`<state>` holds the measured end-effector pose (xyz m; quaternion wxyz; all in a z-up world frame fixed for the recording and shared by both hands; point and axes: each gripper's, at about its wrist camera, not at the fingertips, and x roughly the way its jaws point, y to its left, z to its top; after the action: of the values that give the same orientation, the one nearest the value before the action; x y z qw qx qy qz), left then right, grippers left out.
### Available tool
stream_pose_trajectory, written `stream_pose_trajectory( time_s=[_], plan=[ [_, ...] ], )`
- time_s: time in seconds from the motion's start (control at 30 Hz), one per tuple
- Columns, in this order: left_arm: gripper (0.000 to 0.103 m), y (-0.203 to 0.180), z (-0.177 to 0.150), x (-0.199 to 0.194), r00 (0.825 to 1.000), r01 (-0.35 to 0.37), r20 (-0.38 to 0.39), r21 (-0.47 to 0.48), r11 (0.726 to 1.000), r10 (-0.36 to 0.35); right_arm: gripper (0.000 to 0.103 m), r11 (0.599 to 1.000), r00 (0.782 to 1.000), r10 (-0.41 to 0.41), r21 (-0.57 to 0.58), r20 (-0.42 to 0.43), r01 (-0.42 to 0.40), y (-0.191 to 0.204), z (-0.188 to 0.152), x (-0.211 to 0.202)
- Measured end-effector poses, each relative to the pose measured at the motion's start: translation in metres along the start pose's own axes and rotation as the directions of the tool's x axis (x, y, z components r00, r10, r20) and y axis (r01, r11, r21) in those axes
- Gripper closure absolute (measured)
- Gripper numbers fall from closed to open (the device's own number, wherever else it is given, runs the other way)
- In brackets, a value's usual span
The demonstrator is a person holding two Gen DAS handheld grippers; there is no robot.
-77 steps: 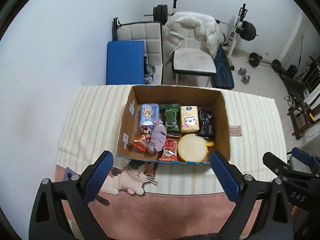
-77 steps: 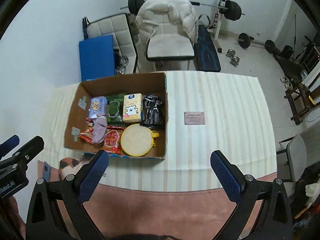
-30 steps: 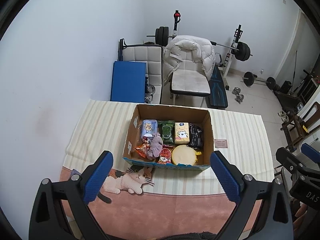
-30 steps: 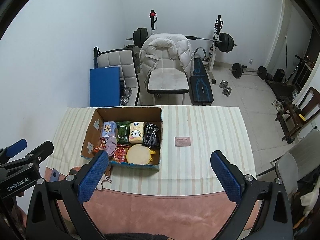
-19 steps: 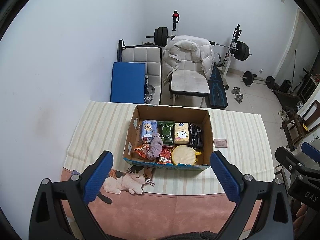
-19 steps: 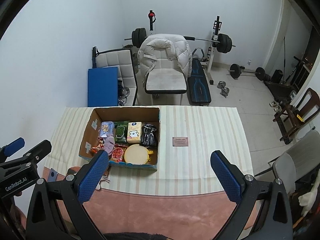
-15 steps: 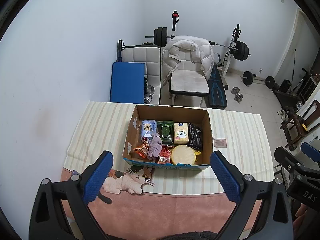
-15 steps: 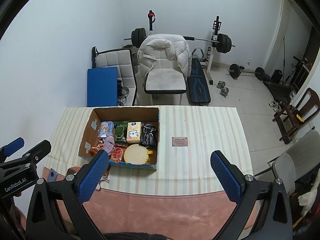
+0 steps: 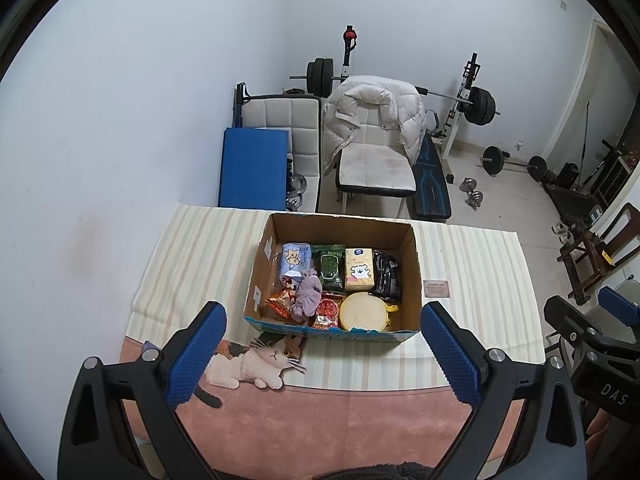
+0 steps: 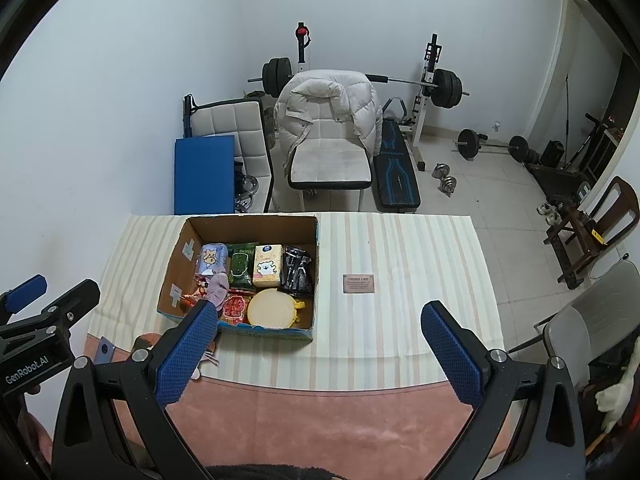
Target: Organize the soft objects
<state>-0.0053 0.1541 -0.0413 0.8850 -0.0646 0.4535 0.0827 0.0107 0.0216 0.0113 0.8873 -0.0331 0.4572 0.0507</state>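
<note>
Both grippers, left gripper [image 9: 320, 340] and right gripper [image 10: 320, 340], are being held farther back from the packed cardboard box [image 9: 334, 330], jaws apart and empty; sorting is judged finished.

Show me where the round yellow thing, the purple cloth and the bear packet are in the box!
round yellow thing [image 9: 363, 311], left wrist view, middle of its flat top.
purple cloth [image 9: 307, 295], left wrist view, bunched middle.
bear packet [image 10: 269, 265], right wrist view, the bear picture.

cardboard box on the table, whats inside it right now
Inside the cardboard box: a blue pack, green pack, yellow tissue pack, black packet, purple cloth, red snack bags and a round yellow item. Whatever lies beneath them is covered.
</note>
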Motion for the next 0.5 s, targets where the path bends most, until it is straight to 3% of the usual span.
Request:
stream_pose_trajectory(
  time_s=[0.5],
  plan=[
    [0.003,-0.003,-0.001,-0.009,1.000,0.016,0.013,0.011,1.000,-0.016,0.000,1.000,0.999,-0.023,0.013,0.023,0.023,-0.005,0.001,-0.011]
  ],
)
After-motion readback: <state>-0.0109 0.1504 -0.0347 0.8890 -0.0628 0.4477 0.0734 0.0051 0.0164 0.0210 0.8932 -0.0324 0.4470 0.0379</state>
